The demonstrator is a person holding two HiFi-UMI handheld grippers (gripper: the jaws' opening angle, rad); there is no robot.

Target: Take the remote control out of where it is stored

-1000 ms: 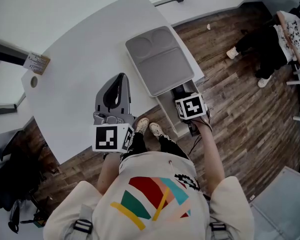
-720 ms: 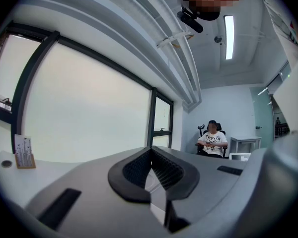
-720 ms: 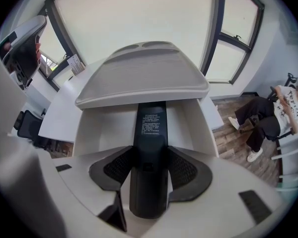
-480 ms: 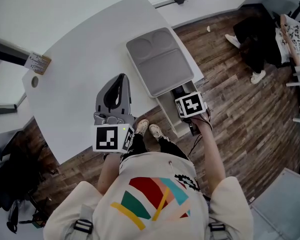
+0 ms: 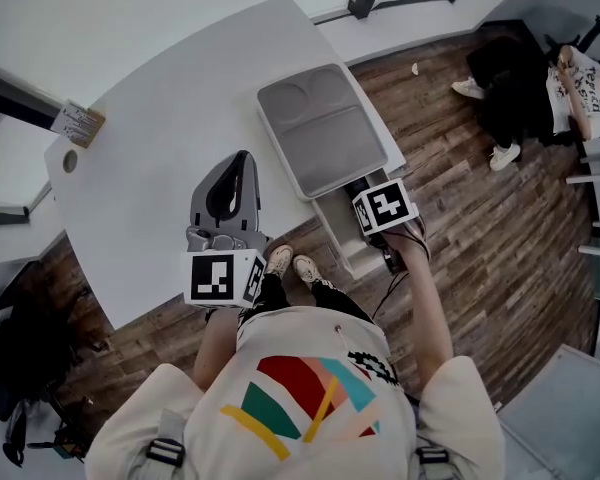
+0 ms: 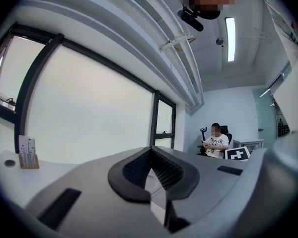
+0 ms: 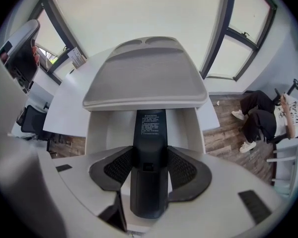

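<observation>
The tray point(image 5: 325, 128) lies on the table point(image 5: 150, 158) at its right end. Just beneath the tray's near edge, 1 open drawer point(image 5: 330, 226) juts out toward the wearer, with the remote control point(image 7: 150, 133) lying lengthwise along its middle (its far end reaches the tray's edge). At the table's left corner stands 1 card holder point(image 5: 77, 124) with 1 round fitting point(image 5: 67, 161) just beside it, and a seated person point(image 5: 580, 83) is well apart, beyond the table's right side.

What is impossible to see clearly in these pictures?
Print on the remote control: right gripper view, too small.
That remote: head view, beneath the right hand-held gripper, whose jaws have just been closing on it.
Rear of the drawer: right gripper view, under the grey tray.
</observation>
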